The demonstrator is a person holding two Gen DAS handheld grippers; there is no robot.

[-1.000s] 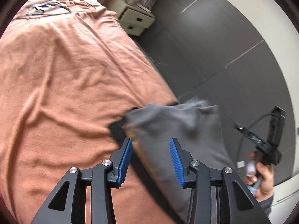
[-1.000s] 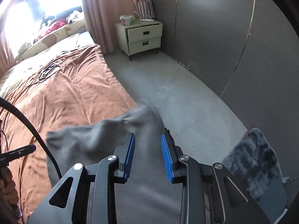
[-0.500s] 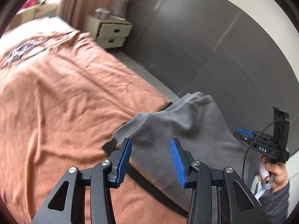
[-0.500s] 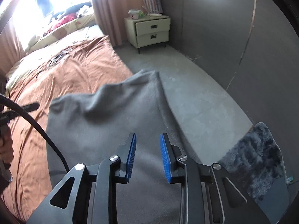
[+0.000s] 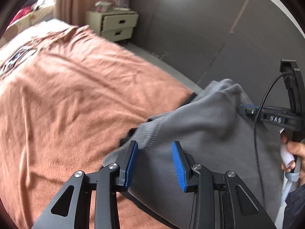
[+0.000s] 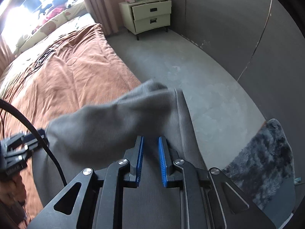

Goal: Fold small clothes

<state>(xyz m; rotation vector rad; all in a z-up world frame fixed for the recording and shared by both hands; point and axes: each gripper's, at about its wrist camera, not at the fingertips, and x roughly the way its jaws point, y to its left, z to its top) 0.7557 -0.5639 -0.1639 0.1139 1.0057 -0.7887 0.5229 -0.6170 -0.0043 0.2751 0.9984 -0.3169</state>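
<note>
grey garment (image 5: 200, 133): lay at the edge of the bed (image 5: 76, 95), part draped off the side. left tool (image 5: 154, 162): fingers spread, cloth between them, ungripped. right tool (image 6: 150, 160): nearly pressed together; whether it pinched cloth, unclear. step: first fold; next, firm grips.

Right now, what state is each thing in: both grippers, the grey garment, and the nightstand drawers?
left gripper: open, fingers apart over the cloth
right gripper: fingers narrowly apart; grip on cloth unclear
grey garment: bunched, unfolded, at the orange blanket's edge
nightstand: top drawer slightly out, lower shut
</note>
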